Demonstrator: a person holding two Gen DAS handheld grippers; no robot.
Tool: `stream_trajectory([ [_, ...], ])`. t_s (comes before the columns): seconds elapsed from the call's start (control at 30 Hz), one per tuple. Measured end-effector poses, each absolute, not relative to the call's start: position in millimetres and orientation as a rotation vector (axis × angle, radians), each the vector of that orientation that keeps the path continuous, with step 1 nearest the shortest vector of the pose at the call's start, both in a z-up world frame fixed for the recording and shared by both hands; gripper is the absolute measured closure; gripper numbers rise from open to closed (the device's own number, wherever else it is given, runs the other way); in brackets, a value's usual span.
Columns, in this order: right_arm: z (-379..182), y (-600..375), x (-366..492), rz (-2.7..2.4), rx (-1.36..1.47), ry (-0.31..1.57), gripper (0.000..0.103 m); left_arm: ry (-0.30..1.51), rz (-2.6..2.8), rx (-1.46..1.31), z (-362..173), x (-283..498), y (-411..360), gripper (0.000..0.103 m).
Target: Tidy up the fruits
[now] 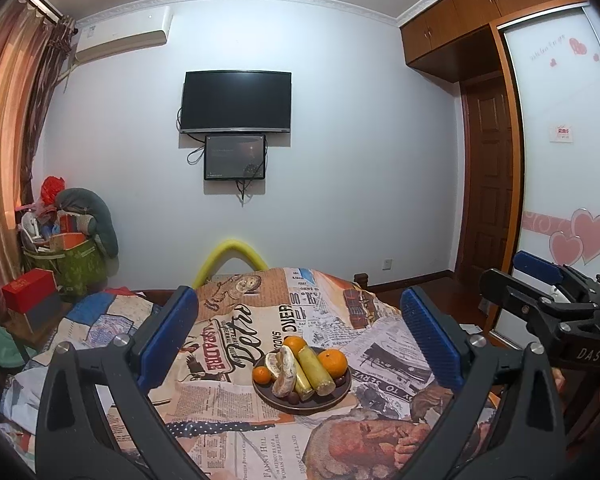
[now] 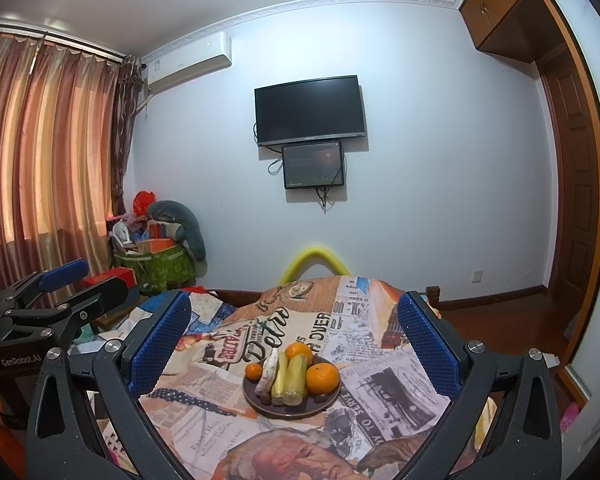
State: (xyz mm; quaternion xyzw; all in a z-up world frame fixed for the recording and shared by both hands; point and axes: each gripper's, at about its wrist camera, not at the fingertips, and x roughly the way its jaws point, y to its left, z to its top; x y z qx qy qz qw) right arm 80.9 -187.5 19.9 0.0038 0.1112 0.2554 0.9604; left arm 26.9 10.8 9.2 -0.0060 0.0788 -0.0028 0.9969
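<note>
**Both grippers spread wide above the fruit plate**

The left gripper [image 1: 300,340] is held with its blue-padded fingers [image 1: 168,336] spread far apart; nothing is pinched between them and nothing is touched. The right gripper [image 2: 296,340] is likewise held wide open and empty, its blue fingers [image 2: 158,344] clear of every object. Each gripper is also seen from the other's camera, at the frame edge, raised above the bed.

A dark round plate [image 1: 320,404] is set on a bed covered by a newspaper-print bedspread [image 1: 228,420], and it is framed between the open fingers in both views. On the plate two yellow-green sugarcane sections [image 1: 314,370] are laid side by side and touching, their long axes running from the near rim toward the far rim, with the cut ends turned toward the cameras and tilted slightly rightward in the left wrist view. A peeled pomelo piece [image 1: 284,372] is rested just left of them, lengthwise in roughly the same direction. A large orange [image 1: 333,362] is placed to the right of the sections, a second orange [image 1: 294,345] behind them at the far rim, and a small mandarin [image 1: 262,375] at the left edge. Small dark red fruits [image 1: 293,398] are seen near the front rim, too small to be identified.
</note>
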Motion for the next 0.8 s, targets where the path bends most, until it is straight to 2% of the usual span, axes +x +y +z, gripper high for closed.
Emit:
stream_trajectory([
  [0.8,21.5,-190.5,82.2,0.509,0.003,0.23,0.0,0.169,-0.008,-0.017,3.3,33.9,10.4,0.0],
])
